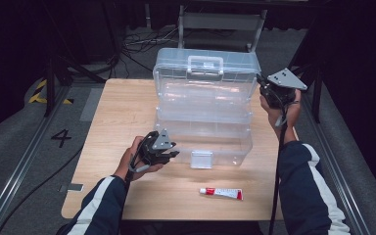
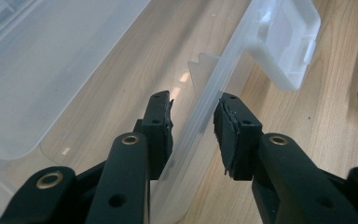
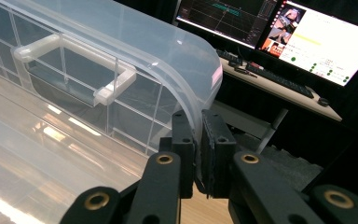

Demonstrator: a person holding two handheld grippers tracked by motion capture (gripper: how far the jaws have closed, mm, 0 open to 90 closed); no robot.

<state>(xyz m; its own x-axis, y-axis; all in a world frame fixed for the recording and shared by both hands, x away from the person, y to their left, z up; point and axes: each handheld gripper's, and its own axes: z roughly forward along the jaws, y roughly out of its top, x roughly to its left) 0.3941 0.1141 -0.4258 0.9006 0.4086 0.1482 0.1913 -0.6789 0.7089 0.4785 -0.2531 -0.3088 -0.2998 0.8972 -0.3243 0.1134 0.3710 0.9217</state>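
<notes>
The light wooden bench (image 1: 127, 112) carries a large clear plastic organiser box (image 1: 203, 139) standing open across its middle, its long axis running left to right as the high view shows it. The box's clear hinged lid (image 1: 205, 73), with a moulded carry handle (image 1: 205, 67) and gridded compartments, stands raised at the far side. The right claw (image 3: 198, 140) has its jaws nearly together, pinching the curved right-hand edge of that lid, so the lid hangs from this grip well above the base; in the high view the right claw (image 1: 264, 83) sits at the lid's far right corner. The left claw (image 2: 193, 126) straddles the thin front wall of the box base with its jaws narrowed around it: the right pad looks to lie against the wall, while a slim gap shows on the left, so I cannot tell whether it truly clamps; in the high view the left claw (image 1: 169, 152) meets the base at its near left corner. A small clear latch flap (image 1: 201, 159) hangs at the middle of the front wall, just to the right of the left claw. A small white tube with a red end (image 1: 221, 193) lies on the bench near the front edge, apart from the box, its length parallel to it and about midway between the two hands. Lid travel likely hinges on the right claw swinging about the rear hinge while the left steadies the base.
</notes>
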